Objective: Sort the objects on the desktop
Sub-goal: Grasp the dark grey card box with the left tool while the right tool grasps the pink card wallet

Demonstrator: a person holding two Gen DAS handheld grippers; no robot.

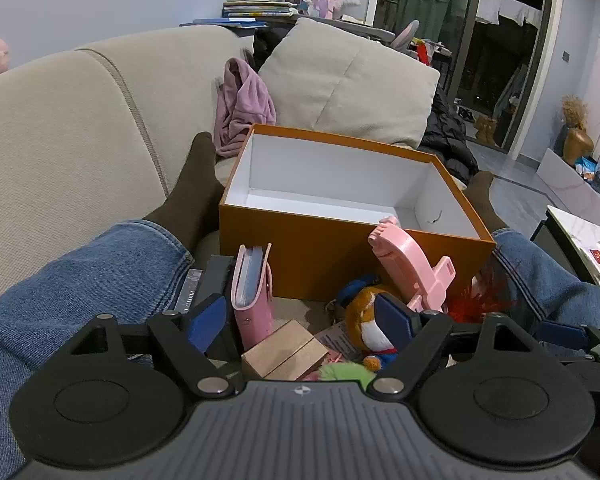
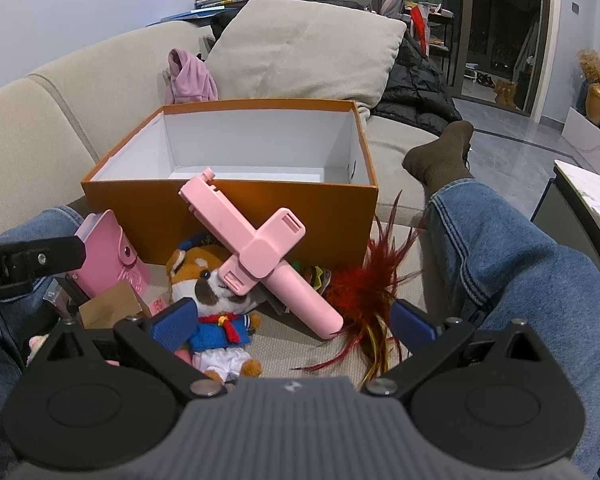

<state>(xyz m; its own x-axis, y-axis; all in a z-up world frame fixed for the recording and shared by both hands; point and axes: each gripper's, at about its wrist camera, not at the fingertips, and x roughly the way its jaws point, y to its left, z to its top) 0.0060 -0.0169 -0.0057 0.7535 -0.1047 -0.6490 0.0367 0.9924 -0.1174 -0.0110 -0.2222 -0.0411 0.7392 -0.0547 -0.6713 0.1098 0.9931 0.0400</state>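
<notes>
An empty orange box (image 1: pixel 300 256) (image 2: pixel 156 208) with a white inside stands on the sofa between the person's legs. In front of it lie a pink selfie stick (image 2: pixel 256 252) (image 1: pixel 408 264) leaning on the box, a plush fox in a blue sailor suit (image 2: pixel 216 308) (image 1: pixel 372 320), a pink pouch (image 1: pixel 252 300) (image 2: pixel 108 256), a small cardboard box (image 1: pixel 284 352) (image 2: pixel 108 308) and a red feather toy (image 2: pixel 364 292) (image 1: pixel 480 296). My left gripper (image 1: pixel 304 320) is open above the cardboard box. My right gripper (image 2: pixel 292 320) is open, near the stick's lower end.
The person's jeans legs (image 1: pixel 80 272) (image 2: pixel 520 272) flank the pile. A beige cushion (image 1: pixel 348 80), a purple garment (image 1: pixel 240 104) and a black jacket (image 2: pixel 416 88) lie behind the box. A white table edge (image 2: pixel 588 196) is at the right.
</notes>
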